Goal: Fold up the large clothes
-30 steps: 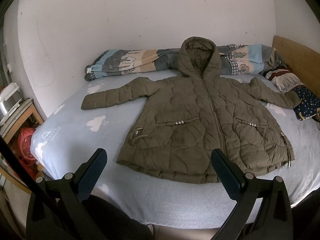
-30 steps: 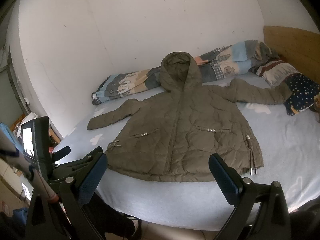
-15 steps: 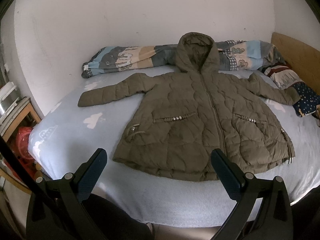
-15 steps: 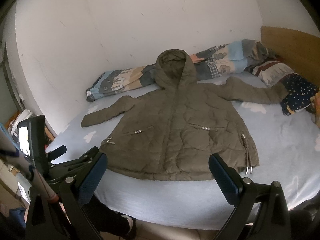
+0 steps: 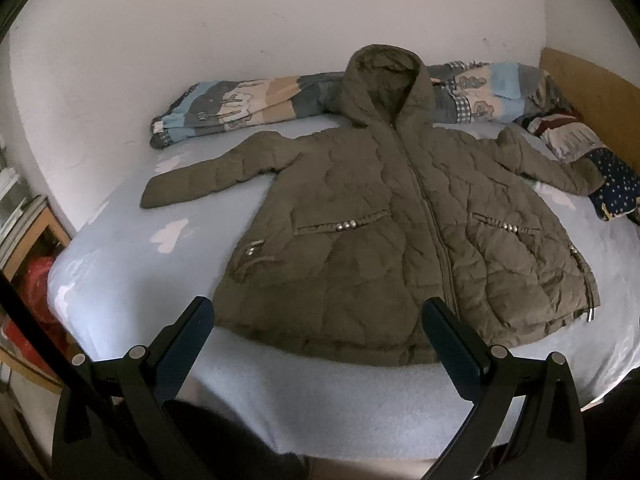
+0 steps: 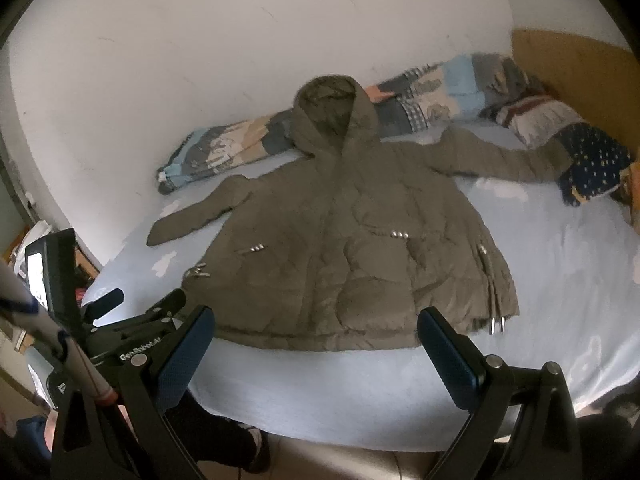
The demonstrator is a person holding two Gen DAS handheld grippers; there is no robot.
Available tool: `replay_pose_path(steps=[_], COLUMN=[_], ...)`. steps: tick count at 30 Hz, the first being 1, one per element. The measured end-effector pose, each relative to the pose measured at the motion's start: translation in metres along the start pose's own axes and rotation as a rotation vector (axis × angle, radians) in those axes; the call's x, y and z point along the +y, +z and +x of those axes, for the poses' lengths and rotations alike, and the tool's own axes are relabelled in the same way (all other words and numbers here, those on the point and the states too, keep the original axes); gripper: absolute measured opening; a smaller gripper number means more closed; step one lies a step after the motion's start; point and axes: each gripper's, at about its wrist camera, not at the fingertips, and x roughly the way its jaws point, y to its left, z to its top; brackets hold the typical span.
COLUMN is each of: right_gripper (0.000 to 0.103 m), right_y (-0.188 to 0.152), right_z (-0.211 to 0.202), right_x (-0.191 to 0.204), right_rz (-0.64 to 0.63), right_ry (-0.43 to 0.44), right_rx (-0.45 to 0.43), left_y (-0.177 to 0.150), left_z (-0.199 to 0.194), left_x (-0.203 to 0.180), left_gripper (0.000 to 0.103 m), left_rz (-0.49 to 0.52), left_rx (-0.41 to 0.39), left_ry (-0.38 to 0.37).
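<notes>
An olive-green hooded quilted jacket (image 5: 400, 232) lies flat, front up and zipped, on a light blue bed (image 5: 120, 264), sleeves spread to both sides, hood toward the wall. It also shows in the right wrist view (image 6: 352, 248). My left gripper (image 5: 318, 334) is open and empty, held above the bed's near edge just short of the jacket's hem. My right gripper (image 6: 314, 338) is open and empty, also just short of the hem. The left gripper's body (image 6: 132, 344) shows at the lower left of the right wrist view.
A rolled patterned quilt (image 5: 248, 104) lies along the white wall behind the hood. Pillows and a dark starred cloth (image 5: 612, 184) sit at the right by a wooden headboard (image 5: 592, 92). A wooden stand with red items (image 5: 36, 264) is at the left.
Both grippers have moved closer to the bed, so the jacket looks larger and its hem is nearer the fingertips. The jacket itself has not moved.
</notes>
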Motion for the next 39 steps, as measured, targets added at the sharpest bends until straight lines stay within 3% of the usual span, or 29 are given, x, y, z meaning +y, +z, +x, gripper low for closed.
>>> replay_pose_path(steps=[6,12,15,17,19,20,24,30,39], right_gripper=[0.103,0.103,0.103,0.103,0.103,0.103,0.103,0.093,0.074], right_y=[0.008,0.047,0.072,0.088,0.098,0.104,0.119,0.149,0.203], right_z=[0.021,0.046,0.063,0.075,0.082,0.086,0.096,0.099,0.135], right_x=[-0.032,-0.086,-0.122,-0.151,-0.174,-0.190,-0.252,-0.365,-0.491], right_rz=[0.059,0.145,0.215,0.268,0.309,0.333,0.463,0.699,0.779], right_ry=[-0.027,-0.061,-0.075,-0.104,-0.128,-0.135,-0.133,-0.136,-0.237], right_rx=[0.033,0.016,0.014,0.013,0.008,-0.006,-0.019,-0.078,-0.094], left_y=[0.042,0.107,0.116,0.110,0.111,0.112,0.127,0.139,0.136], left_z=[0.047,0.126,0.176,0.212,0.239,0.246,0.253,0.273,0.275], left_x=[-0.015,-0.044,-0.052,-0.055,-0.054,-0.053,-0.053,-0.048,-0.031], left_gripper=[0.103,0.103,0.103,0.103,0.103,0.103,0.103,0.103,0.103], left_rz=[0.049,0.087,0.061,0.056,0.030,0.024,0.085,0.034,-0.017], left_rx=[0.011,0.025,0.068,0.167,0.281,0.302,0.253,0.256,0.252], left_ry=[0.002,-0.026,-0.097,-0.068,-0.131,-0.136,-0.047,-0.050,-0.027])
